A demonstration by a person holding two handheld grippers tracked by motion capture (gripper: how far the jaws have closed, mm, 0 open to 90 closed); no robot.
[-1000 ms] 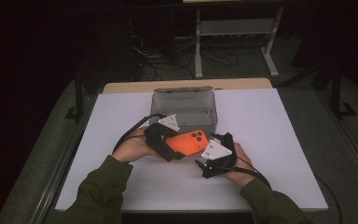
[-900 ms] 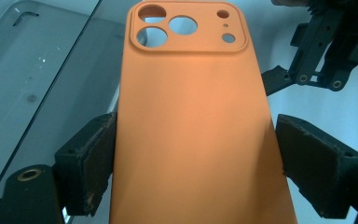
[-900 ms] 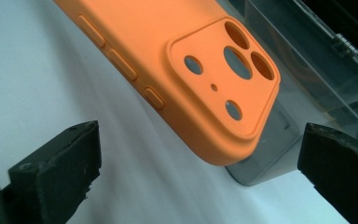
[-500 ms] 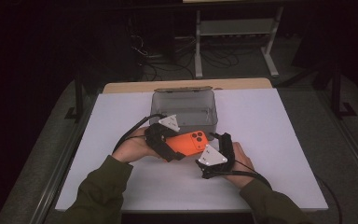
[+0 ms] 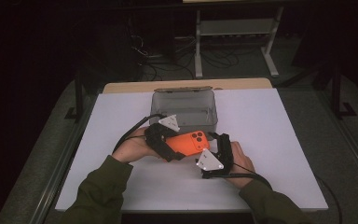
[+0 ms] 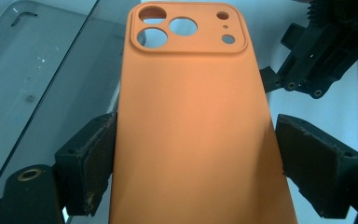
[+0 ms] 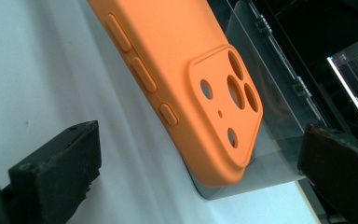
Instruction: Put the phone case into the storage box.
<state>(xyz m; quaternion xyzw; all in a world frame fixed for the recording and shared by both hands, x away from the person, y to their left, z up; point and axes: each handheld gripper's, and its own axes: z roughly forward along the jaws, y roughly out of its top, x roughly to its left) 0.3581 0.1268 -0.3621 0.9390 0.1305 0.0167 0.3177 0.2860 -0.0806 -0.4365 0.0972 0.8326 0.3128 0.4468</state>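
Dark floor and a tangle of cables surround the white bench, which is lit well enough for me to work by. Near its far edge sits a clear plastic box, open at the top. Just in front of that box I have the orange phone case, its back with the camera cut-outs turned up and that end pointing toward my right. My left tool is clamped on the case: in the left gripper view both black pads stand against the long edges of the case, the left pad pressing on one side and the right pad on the other, with the camera end reaching away from me. Beyond the case in that view I see the clear box wall on the left and the body of my other tool at the upper right. My right tool stands just beside the camera end of the case with its jaws apart; in the right gripper view the case lies between and beyond the two black jaws, touched by neither, its side buttons facing me and its corner above the clear box edge.
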